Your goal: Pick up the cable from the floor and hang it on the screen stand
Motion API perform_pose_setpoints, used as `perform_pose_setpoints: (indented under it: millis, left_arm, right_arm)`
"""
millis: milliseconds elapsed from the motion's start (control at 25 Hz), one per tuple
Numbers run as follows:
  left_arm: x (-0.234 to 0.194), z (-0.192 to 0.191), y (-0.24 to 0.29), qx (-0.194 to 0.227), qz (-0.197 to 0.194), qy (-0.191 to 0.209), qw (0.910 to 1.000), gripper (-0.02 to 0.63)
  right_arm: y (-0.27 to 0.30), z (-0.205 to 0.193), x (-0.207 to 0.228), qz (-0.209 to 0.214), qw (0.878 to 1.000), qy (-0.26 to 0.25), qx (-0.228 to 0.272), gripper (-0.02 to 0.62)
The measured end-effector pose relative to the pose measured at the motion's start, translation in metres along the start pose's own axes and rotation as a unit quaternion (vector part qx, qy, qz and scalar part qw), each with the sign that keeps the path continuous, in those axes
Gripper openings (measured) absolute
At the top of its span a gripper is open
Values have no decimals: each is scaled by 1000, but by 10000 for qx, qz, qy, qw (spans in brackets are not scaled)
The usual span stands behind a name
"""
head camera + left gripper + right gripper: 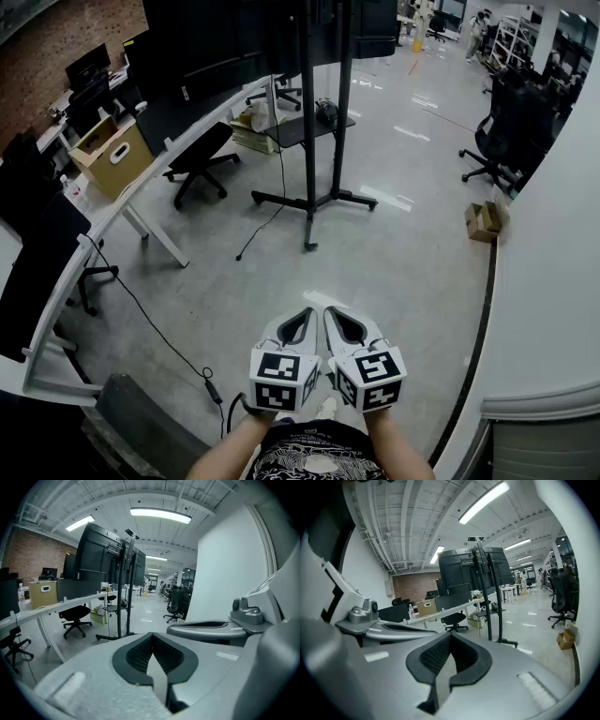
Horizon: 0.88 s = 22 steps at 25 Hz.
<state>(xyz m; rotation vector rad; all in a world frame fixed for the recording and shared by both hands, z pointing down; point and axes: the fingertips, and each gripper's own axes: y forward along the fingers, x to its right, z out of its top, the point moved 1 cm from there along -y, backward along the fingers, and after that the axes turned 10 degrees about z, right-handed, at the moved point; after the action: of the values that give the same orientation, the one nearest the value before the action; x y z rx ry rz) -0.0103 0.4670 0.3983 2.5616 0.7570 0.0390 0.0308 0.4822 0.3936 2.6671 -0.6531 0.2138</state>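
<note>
the thin black cable (pixel 155 323) lies on the floor at the left, well apart from both grippers. it looks light and floppy, so pinch it near its thick end. the left gripper (pixel 300 319) and right gripper (pixel 337 319) have jaws pressed together, holding nothing.
</note>
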Motion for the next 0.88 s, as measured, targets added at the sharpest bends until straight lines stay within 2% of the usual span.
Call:
perform_pose_setpoints:
  millis: [320,520,880]
  left_arm:
    - [13,0,19,-62,60,-45,10000,2]
    - [16,-1,37,-117,186,-81,9997,2]
    - [-23,1,76,-192,518,-257,9981,2]
  right_arm:
    - [-3,8,20,41,10000,32,44,0]
    - [4,1,39,225,9997,77,-13,0]
    - [59,3,57,641,9978,90,-133,0]
